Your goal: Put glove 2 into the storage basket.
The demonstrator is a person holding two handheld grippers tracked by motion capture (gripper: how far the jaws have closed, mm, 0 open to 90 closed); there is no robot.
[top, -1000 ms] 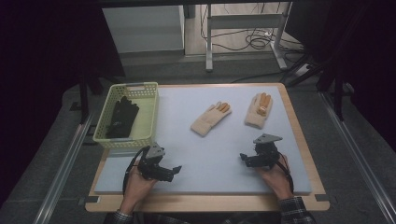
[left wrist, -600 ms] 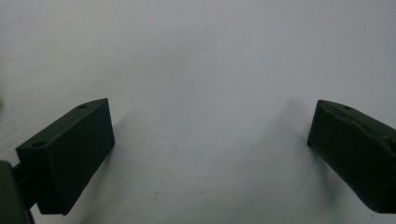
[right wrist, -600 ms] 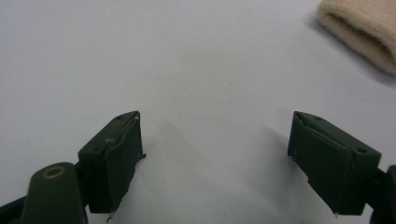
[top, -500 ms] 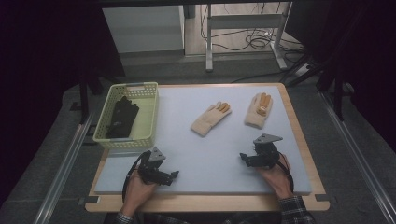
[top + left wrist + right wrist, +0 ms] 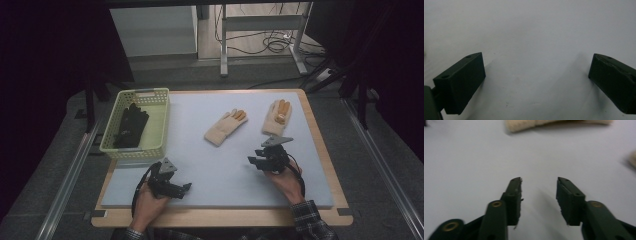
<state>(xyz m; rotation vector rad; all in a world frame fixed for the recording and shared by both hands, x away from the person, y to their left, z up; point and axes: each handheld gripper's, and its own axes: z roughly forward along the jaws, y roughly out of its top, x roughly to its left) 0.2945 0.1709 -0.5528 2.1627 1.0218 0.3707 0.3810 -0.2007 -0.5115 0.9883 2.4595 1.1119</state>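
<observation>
Between the two black pads of your right tool [image 5: 256, 161] nothing was held: the jaws had just been closing to a narrower gap, and they hovered over bare surface, aimed toward the cream gloves. Your left tool [image 5: 184, 188] sat low at the near left of the table [image 5: 225, 165], jaws spread wide and empty over the grey mat. Just ahead of the right tool lay the nearer glove [image 5: 225, 126], flat on the mat near the middle, its long axis slanting from the cuff at near left to the orange-tipped fingers at far right. The second glove [image 5: 277, 116] lay farther right, apart from the first, running almost straight away from you with its fingers toward the far edge. At far left, the yellow-green basket [image 5: 156, 131] already held a black glove [image 5: 131, 125]. Judging by that, the sorting looked partly done: both cream gloves were untouched, and you had yet to grip either one.
</observation>
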